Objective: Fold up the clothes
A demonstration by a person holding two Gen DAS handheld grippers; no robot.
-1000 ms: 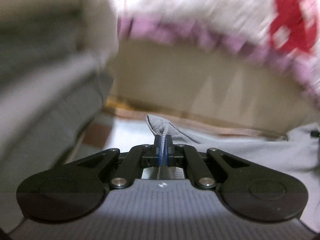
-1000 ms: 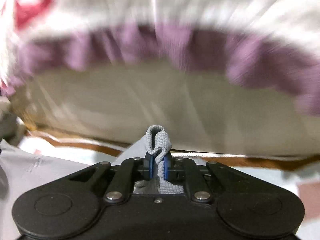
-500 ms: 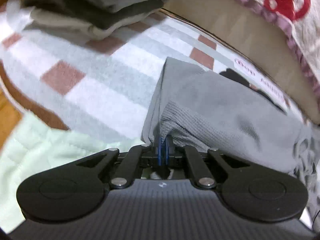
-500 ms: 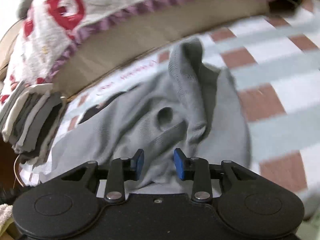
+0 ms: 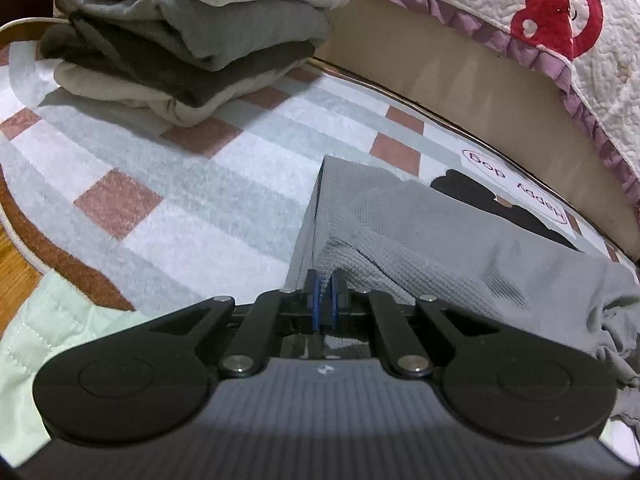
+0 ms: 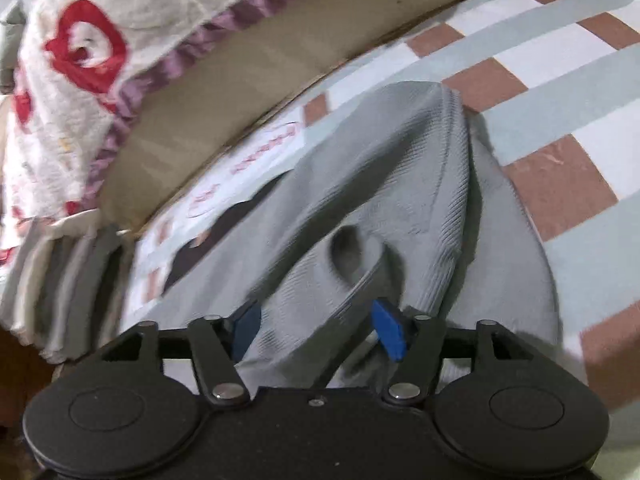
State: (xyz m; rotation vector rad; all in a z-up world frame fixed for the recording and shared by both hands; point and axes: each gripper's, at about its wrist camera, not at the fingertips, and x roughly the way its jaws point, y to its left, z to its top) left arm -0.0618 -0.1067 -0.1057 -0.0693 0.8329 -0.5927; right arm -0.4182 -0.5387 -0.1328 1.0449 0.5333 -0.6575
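Note:
A grey knit garment (image 5: pixel 420 232) lies on a checked rug (image 5: pixel 180 184), folded over itself with a straight edge on its left. My left gripper (image 5: pixel 326 300) is shut on a corner of this garment, the cloth pinched between its blue pads. In the right wrist view the same grey garment (image 6: pixel 400 200) spreads out rumpled, with a round fold near its middle. Low over the garment, my right gripper (image 6: pixel 318 330) stands open, the blue pads wide apart and nothing pinched between them.
A stack of folded grey and cream clothes (image 5: pixel 192 40) sits on the rug at the far left. A bed with a white quilt with red prints and a purple frill (image 5: pixel 540 28) borders the rug's far side. A pale green quilted cloth (image 5: pixel 36 328) lies at the near left.
Both grippers came down from a raised position and laid the garment on the rug. The right gripper let go of the cloth and opened wider. The left stays shut on its corner.

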